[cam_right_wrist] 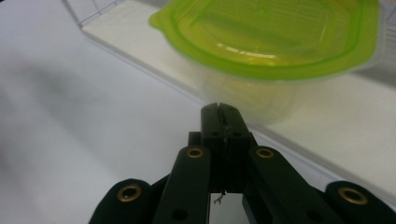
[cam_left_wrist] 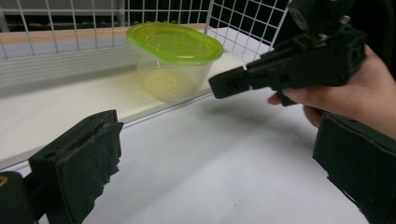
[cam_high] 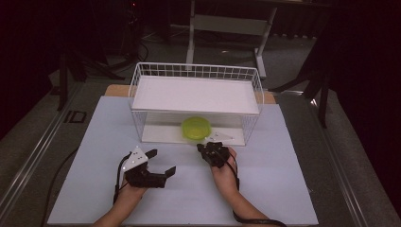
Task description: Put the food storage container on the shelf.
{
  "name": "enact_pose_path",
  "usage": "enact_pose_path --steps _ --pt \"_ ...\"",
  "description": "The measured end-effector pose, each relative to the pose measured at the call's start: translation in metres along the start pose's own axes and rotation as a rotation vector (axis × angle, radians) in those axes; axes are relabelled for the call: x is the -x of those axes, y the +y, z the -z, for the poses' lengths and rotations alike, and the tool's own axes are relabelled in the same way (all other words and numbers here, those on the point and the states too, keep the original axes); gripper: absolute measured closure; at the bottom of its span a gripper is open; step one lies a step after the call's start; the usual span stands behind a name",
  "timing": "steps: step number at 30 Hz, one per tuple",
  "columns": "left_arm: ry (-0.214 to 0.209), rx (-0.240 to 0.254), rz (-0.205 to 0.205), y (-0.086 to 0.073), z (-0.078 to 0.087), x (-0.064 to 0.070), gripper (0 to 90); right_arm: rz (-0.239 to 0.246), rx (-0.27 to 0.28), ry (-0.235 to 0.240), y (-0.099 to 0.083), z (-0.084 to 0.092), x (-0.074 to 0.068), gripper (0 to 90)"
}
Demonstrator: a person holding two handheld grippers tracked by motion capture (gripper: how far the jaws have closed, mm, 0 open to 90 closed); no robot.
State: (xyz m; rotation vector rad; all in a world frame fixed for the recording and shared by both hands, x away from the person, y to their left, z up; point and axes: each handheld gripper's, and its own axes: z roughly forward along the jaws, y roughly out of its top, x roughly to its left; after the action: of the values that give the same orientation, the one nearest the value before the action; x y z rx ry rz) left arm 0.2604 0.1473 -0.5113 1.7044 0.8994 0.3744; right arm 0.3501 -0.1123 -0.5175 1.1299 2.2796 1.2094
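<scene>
A small tub (cam_high: 196, 128) sits on the bottom shelf (cam_high: 161, 132) of a white wire rack (cam_high: 196, 101). The tub has see-through sides and a bright green lid (cam_left_wrist: 175, 41). The lid is on top and covers the whole tub. In the left gripper view the tub stands close to the front edge of the shelf, and you can see through its side to the bottom.

On the left, the left gripper (cam_high: 158, 163) rests low over the white table (cam_high: 94, 156), well in front of the rack. A hand (cam_high: 130, 191) holds it from behind. Its two black jaws stand wide apart, and nothing is between them.

In the middle is the rack. It has a flat white board (cam_high: 196, 94) on top, like a roof over the tub. Wire walls close the sides and the back. The front is open, so only the top board stands over the tub.

On the right, the right gripper (cam_high: 204, 148) points at the tub and is just in front of it. Its jaws are pressed tight together with nothing in them. The tip is near the tub's side, below the lid, but I cannot tell if it touches. The right hand (cam_high: 226, 172) holds it from behind.
</scene>
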Motion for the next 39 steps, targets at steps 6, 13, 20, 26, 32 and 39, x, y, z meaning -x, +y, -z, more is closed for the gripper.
enact_pose_path --steps 6,13,20,26,32,39 --pt "-0.003 0.007 0.002 -0.001 -0.001 0.001 1.9 -0.019 0.003 -0.009 0.004 -0.009 0.006 90.0" --pt "-0.003 0.003 0.004 -0.001 -0.002 0.002 1.9 -0.033 0.0 -0.018 0.01 -0.019 0.006 89.9" --pt "-0.009 0.0 -0.001 -0.002 -0.003 0.004 1.9 -0.014 -0.012 -0.032 0.02 -0.032 0.003 89.9" --pt "-0.017 0.007 -0.009 -0.001 -0.002 0.006 1.9 -0.027 -0.024 -0.043 0.02 -0.041 0.005 89.8" --pt "-0.027 0.011 -0.001 0.0 -0.001 0.004 1.9 0.017 -0.01 -0.011 0.015 -0.028 -0.007 87.1" --pt "-0.023 -0.009 -0.036 0.002 0.0 0.007 1.9 0.01 0.013 0.026 0.009 -0.001 -0.012 77.7"
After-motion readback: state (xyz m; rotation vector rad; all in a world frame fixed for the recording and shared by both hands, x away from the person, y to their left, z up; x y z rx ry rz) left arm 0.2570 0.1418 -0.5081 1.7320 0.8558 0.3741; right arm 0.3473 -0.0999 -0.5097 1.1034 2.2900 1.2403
